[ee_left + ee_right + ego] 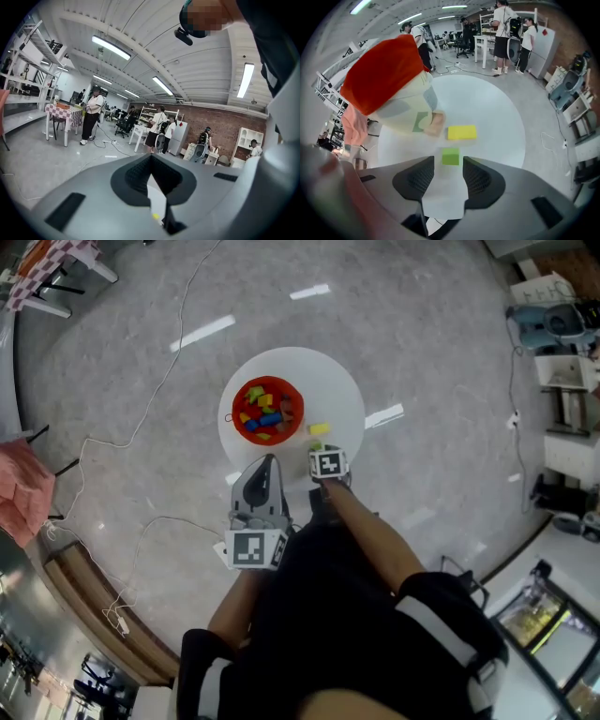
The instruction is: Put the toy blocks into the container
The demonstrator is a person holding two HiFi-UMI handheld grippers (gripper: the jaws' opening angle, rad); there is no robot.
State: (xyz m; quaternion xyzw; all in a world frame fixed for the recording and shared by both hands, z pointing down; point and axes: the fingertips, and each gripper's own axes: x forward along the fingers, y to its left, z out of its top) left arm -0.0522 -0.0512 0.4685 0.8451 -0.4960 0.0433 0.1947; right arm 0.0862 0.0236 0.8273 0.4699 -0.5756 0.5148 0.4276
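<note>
Right gripper view: right gripper spread at green block, left gripper closed, idle; pickup step, next clamp block, carry to red bowl.

The left gripper is held close to the body and tilted upward, its jaws closed tip to tip. The right gripper points down from the outstretched bare right forearm, jaws wide apart.
</note>
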